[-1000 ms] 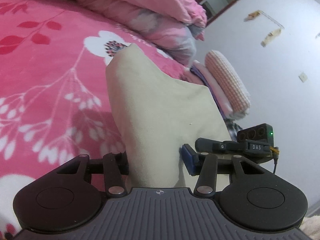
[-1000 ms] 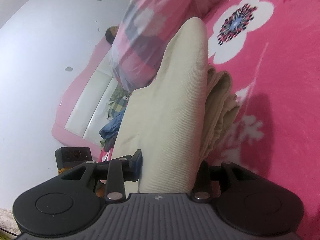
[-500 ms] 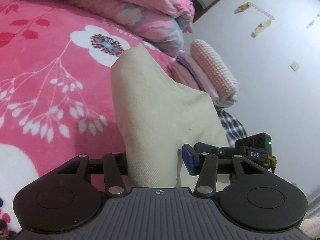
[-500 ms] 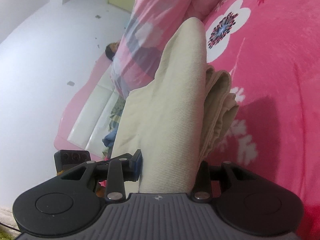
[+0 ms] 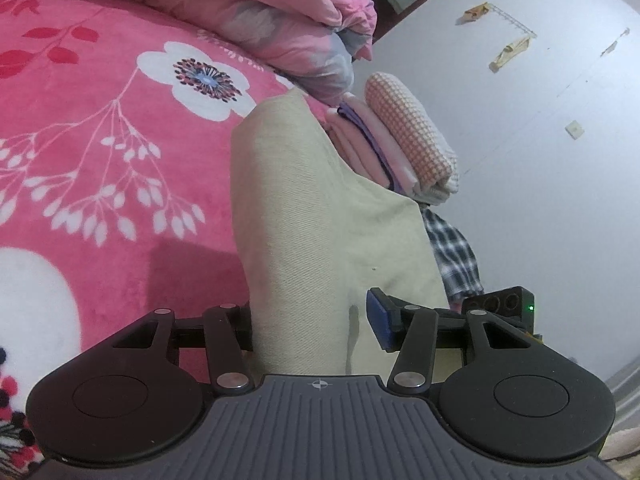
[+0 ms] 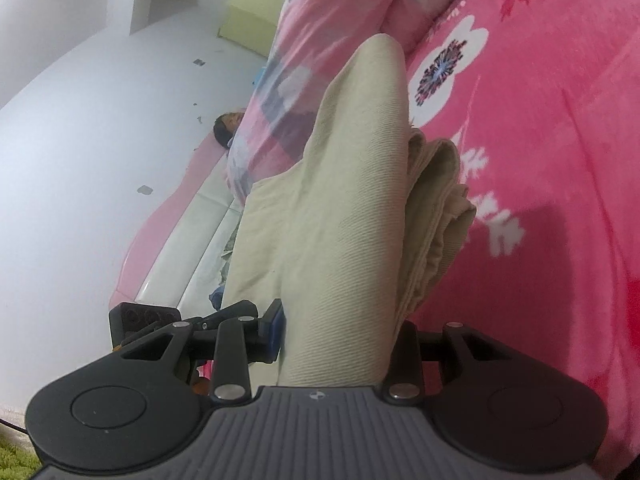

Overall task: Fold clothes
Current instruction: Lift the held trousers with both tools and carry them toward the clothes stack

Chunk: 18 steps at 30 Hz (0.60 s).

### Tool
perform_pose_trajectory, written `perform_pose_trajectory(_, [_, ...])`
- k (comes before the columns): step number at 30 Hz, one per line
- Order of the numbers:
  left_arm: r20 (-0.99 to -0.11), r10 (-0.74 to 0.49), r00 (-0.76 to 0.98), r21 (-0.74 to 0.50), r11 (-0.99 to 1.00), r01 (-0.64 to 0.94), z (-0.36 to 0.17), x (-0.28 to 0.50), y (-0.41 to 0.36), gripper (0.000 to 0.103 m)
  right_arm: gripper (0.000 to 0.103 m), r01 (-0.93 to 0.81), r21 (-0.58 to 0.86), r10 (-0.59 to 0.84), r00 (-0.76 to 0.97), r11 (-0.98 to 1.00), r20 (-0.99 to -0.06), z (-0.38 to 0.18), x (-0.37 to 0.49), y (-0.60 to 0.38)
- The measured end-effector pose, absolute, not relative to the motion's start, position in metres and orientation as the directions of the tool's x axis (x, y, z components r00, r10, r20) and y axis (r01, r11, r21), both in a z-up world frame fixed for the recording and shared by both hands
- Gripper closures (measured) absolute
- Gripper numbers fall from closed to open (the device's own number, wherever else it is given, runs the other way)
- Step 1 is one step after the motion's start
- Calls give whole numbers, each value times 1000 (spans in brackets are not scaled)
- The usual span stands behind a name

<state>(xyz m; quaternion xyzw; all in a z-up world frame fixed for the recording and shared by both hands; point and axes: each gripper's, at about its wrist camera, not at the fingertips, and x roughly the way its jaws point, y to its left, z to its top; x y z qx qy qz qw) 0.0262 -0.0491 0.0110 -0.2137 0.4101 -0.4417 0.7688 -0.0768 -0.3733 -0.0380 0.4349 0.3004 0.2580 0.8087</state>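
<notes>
Left gripper (image 5: pixel 310 322): jaws spread, cloth between them. The blue pad (image 5: pixel 378 318) stands clear of the fabric; the other finger is against the fold, so no pinch.
Right gripper (image 6: pixel 340 332): jaws pinching the cloth, blue pad pressed to one side and the other finger hidden behind the folded layers.
Cloth (image 5: pixel 316 216): beige twill, folded, held up off the blanket between the two grippers; stacked edges show in the right wrist view (image 6: pixel 436 208).
Blanket (image 5: pixel 100 152): pink with white flowers, under and beside the cloth.
Stack (image 5: pixel 400 148): folded pink and checked items, beyond the cloth, near the bed edge.
Plaid (image 5: pixel 452 256): checked fabric, below the stack.
Quilt (image 5: pixel 280 12): pink, bunched, farthest back.
Wall (image 5: pixel 540 140): white, behind.
</notes>
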Motion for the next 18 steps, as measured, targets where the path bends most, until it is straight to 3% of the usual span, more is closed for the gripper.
perform_pose_trajectory(8, [-398, -904, 155, -671, 402, 623, 43, 34, -102, 53, 66, -177, 814, 620, 741, 553, -260, -8, -101, -406])
perform_pose_trajectory(14, [-343, -938, -45, -653, 204, 729, 75, 37, -216, 53, 66, -168, 738, 495, 832, 653, -249, 46, -153, -483])
perform_pose_trajectory(18, [-306, -938, -160, -660, 88, 746, 76, 29, -309, 53, 65, -85, 688, 395, 866, 721, -306, 78, -191, -550])
